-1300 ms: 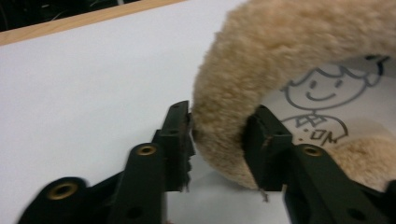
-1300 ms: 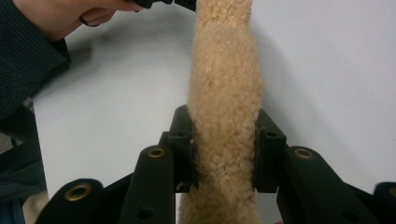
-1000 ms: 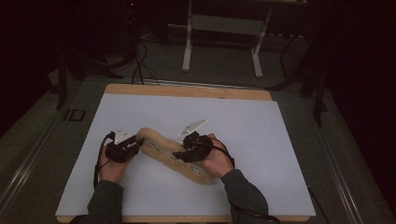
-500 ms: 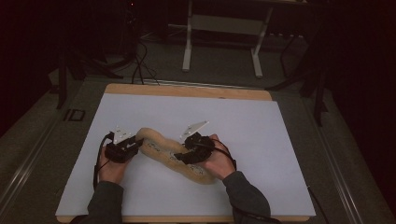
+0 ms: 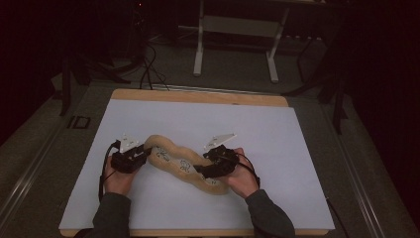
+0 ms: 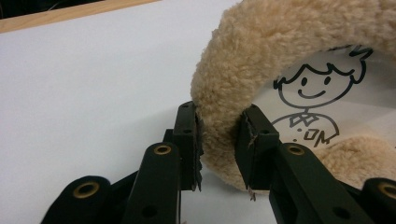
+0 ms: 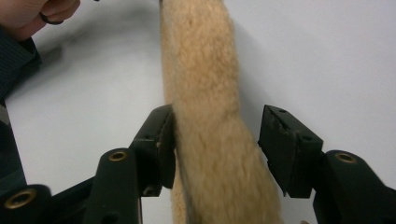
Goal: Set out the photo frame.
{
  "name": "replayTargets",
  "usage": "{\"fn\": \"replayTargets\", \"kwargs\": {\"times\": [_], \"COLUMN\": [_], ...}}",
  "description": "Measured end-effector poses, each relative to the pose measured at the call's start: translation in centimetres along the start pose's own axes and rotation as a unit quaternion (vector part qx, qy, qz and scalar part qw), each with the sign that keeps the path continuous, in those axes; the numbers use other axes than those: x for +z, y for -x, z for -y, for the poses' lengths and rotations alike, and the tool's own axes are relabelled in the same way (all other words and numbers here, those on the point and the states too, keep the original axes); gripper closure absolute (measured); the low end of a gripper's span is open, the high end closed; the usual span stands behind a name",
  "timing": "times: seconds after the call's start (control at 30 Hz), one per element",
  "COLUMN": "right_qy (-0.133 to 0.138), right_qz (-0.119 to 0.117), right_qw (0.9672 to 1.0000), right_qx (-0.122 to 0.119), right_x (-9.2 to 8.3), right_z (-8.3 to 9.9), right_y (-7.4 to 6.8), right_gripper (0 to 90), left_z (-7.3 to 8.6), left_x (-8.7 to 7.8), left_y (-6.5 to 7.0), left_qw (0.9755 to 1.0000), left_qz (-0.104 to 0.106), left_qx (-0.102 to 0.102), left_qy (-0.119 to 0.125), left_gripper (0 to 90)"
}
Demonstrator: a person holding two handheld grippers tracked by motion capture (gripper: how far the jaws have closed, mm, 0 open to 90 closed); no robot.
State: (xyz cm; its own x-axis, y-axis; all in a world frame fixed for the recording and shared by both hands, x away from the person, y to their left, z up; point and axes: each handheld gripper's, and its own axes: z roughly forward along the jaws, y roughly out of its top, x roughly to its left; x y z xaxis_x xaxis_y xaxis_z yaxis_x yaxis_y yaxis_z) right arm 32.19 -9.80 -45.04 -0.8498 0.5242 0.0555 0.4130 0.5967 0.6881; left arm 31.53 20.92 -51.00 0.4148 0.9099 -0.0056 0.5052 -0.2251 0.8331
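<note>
Since a second ago your left claw (image 5: 144, 151) has kept its place and its grip: its jaws pinch the fleece rim of the pouch (image 5: 185, 162) at that thing's left end, and in the left gripper view the pads (image 6: 192, 135) press into the pile on both sides, beside a clear panel with a drawn figure (image 6: 310, 100). Your right claw (image 5: 199, 169) has changed: its jaws have just been opening, and the hand has slid a little along the pouch. In the right gripper view the fleece edge runs up between the jaws, with one pad (image 7: 163, 140) against the pile and the other standing off with a plain gap, so nothing is clamped there. The pouch lies flat on the white tabletop (image 5: 277, 148), stretched slantwise from upper left to lower right between your hands, toward the near half of the sheet. To its left the white surface runs on to the sheet's left edge, just past your left hand (image 5: 117, 177). Beyond the pouch a wide bare band reaches the wooden far edge (image 5: 198, 96). To the right of your right hand (image 5: 241, 178) the sheet lies open well out to its right edge, and the near edge is close below your sleeves.
</note>
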Motion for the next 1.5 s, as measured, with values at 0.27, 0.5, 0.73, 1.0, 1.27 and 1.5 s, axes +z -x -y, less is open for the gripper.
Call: {"fn": "replayTargets", "kwargs": {"times": [0.27, 0.5, 0.73, 1.0, 1.27, 1.5], "right_qy": [0.011, 0.013, 0.008, 0.015, 0.026, 0.031], "right_qz": [0.005, 0.018, 0.019, 0.013, 0.000, -0.003], "right_qw": [0.9998, 0.9992, 0.9986, 0.9976, 0.9959, 0.9934], "right_qx": [0.017, 0.033, 0.049, 0.066, 0.087, 0.111], "right_x": [-0.5, -0.8, -0.5, -0.3, -0.5, -0.5], "right_z": [1.7, 4.0, 6.0, 7.7, 8.7, 9.3], "right_y": [0.4, 0.9, 1.2, 1.1, 1.0, 0.8], "right_gripper": [42.3, 42.4, 43.3, 45.8, 50.2, 49.9], "left_z": [0.0, 0.0, 0.0, 0.0, 0.0, 0.0], "left_x": [0.0, 0.0, 0.0, -0.1, -0.1, -0.1], "left_y": [0.0, 0.0, 0.0, 0.0, 0.0, 0.0], "left_qw": [1.0000, 1.0000, 1.0000, 1.0000, 1.0000, 1.0000], "left_qz": [0.000, 0.001, 0.000, 0.001, 0.002, 0.001], "left_qx": [-0.002, -0.003, -0.004, -0.005, -0.005, -0.006], "left_qy": [0.000, -0.001, -0.001, -0.001, -0.001, -0.002], "left_gripper": [71.8, 71.8, 71.8, 71.9, 71.9, 71.9]}}
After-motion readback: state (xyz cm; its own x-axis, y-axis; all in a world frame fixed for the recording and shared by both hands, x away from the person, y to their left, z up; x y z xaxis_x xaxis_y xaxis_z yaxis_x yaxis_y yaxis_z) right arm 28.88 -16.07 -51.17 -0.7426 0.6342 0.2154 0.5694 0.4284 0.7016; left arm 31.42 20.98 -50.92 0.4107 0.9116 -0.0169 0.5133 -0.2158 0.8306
